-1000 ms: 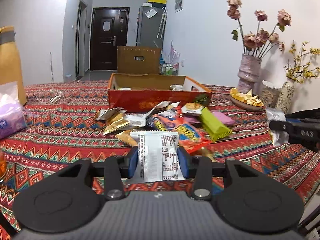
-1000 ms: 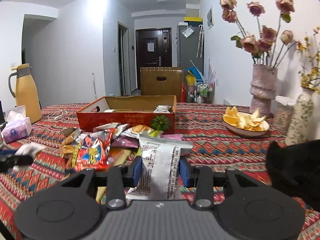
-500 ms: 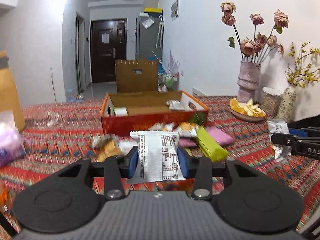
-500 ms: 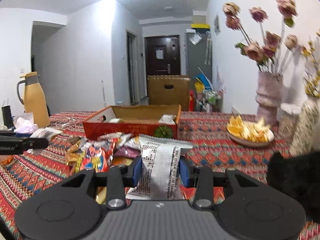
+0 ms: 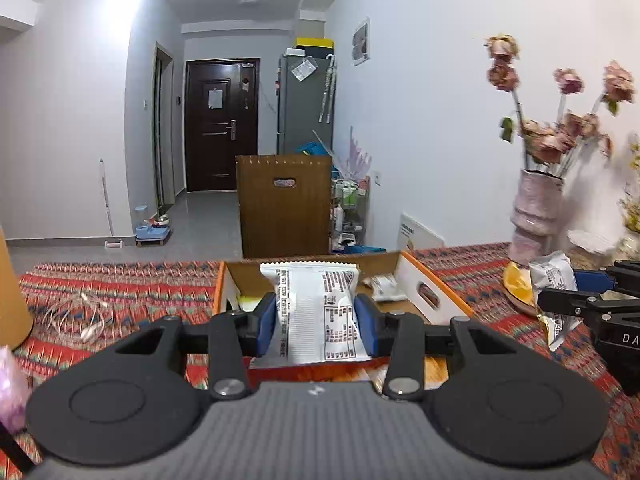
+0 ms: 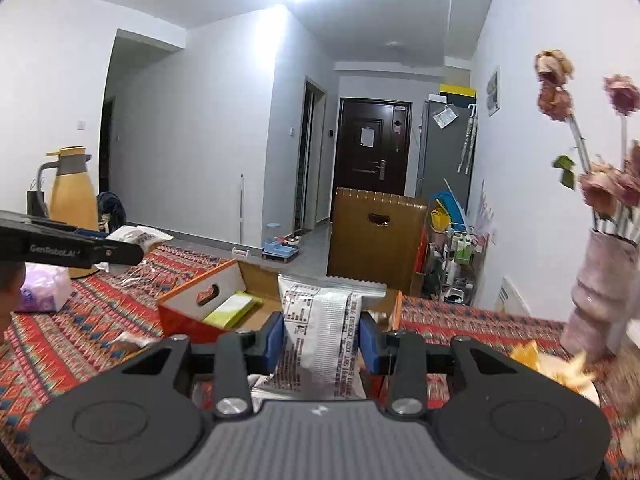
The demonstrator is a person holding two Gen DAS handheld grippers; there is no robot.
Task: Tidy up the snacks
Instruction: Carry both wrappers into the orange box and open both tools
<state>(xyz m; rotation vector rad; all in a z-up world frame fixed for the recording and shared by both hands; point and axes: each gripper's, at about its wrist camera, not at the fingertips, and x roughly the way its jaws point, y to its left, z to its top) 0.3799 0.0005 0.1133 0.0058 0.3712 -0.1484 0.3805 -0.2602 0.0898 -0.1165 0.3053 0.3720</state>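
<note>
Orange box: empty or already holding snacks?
Holding some. The orange box has a green packet inside; left view shows a white packet too.

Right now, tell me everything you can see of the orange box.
The orange box is an open cardboard tray on the patterned tablecloth: orange-red outside, white end walls with oval handle cut-outs, plain brown floor. It lies just ahead of both grippers. Inside are a yellow-green packet near one end and a small white packet near the other. Snack packets lie by its near wall; whether they touch it is unclear.
</note>
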